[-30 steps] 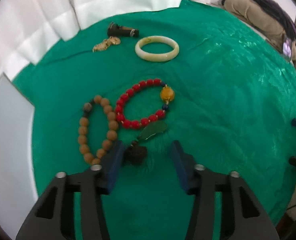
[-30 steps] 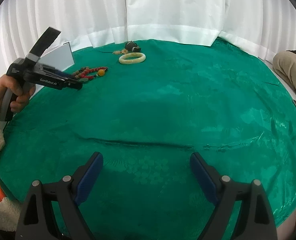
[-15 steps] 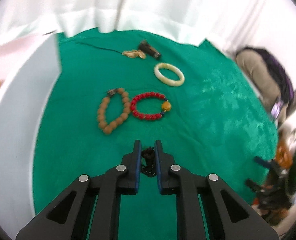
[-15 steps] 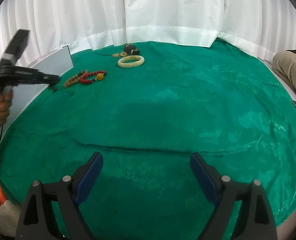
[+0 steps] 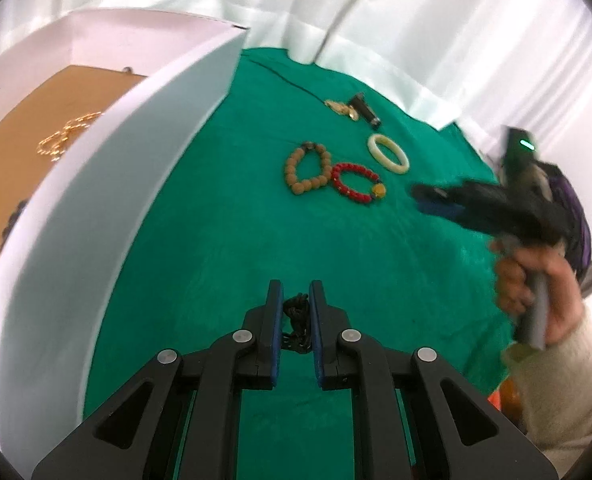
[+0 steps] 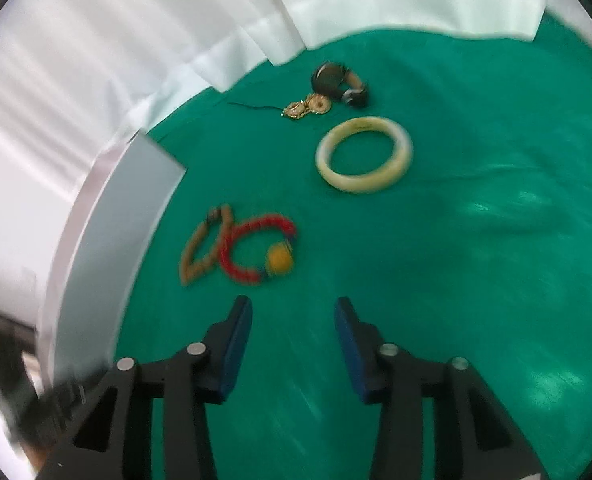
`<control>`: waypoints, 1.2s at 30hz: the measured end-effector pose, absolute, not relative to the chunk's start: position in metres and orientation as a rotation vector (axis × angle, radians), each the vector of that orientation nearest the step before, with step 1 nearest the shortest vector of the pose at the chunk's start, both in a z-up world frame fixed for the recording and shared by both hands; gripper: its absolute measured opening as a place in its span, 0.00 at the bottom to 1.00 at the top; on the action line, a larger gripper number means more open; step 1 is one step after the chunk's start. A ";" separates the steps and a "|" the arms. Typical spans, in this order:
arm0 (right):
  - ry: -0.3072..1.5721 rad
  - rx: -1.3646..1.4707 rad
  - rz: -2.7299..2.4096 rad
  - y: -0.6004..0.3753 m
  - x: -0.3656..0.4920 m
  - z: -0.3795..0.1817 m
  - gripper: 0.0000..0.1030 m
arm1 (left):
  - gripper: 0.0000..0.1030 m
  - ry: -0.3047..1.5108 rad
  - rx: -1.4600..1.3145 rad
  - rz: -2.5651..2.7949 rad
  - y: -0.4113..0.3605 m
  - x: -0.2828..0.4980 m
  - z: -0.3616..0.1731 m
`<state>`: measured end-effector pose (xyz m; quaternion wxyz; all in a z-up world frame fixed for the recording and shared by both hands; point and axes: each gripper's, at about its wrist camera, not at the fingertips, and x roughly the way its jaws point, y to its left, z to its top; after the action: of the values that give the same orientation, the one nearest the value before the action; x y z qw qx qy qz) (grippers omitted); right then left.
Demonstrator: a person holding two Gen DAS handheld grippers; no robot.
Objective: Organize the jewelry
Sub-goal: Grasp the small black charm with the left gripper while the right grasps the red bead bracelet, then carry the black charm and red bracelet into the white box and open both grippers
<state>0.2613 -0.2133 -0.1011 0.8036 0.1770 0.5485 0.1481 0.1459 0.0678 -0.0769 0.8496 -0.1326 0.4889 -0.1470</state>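
My left gripper (image 5: 296, 286) is shut on a dark knotted pendant cord (image 5: 296, 312), held above the green cloth beside the white box (image 5: 96, 208). A gold chain (image 5: 68, 136) lies on the box's brown lining. A wooden bead bracelet (image 6: 204, 248), a red bead bracelet (image 6: 256, 252) with a yellow bead and a pale jade bangle (image 6: 363, 154) lie on the cloth. My right gripper (image 6: 294, 304) hovers just in front of the red bracelet. Its jaws are closing and have nothing between them. The left wrist view also shows the right gripper (image 5: 435, 200), blurred, in a hand (image 5: 535, 288).
Gold ornaments (image 6: 307, 108) and a dark cylindrical piece (image 6: 337, 84) lie at the cloth's far edge, before white curtains. The box wall (image 6: 108, 240) stands left of the bracelets. The green cloth (image 6: 475, 280) stretches bare to the right.
My left gripper shut on the pendant's dark knot, lifted it and swung left to the white box. My right gripper moved up close to the bracelets and its jaws narrowed.
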 end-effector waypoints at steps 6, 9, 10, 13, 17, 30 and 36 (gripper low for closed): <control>1.194 0.285 0.180 -0.163 0.297 -0.124 0.19 | 0.11 1.003 -0.319 -0.279 0.083 0.136 -0.065; 1.222 0.218 0.157 -0.151 0.296 -0.122 0.17 | 0.11 1.003 -0.356 -0.282 0.089 0.134 -0.060; 1.232 0.232 0.161 -0.152 0.294 -0.119 0.17 | 0.11 1.001 -0.379 -0.286 0.092 0.133 -0.057; 1.193 0.260 0.198 -0.158 0.281 -0.095 0.17 | 0.11 0.988 -0.452 -0.304 0.102 0.129 -0.045; 1.119 0.240 0.271 -0.159 0.262 -0.047 0.17 | 0.11 0.974 -0.522 -0.319 0.113 0.121 -0.026; 0.919 0.132 0.660 -0.055 0.221 0.078 0.17 | 0.11 0.793 -0.572 -0.233 0.186 0.065 0.074; 0.895 0.091 0.884 0.036 0.200 0.097 0.17 | 0.11 0.734 -0.551 -0.047 0.248 0.044 0.090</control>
<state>0.2000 0.0358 0.0971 0.8078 0.0425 0.4183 0.4132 0.0439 0.2477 0.0897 0.8962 -0.2659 0.3544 -0.0226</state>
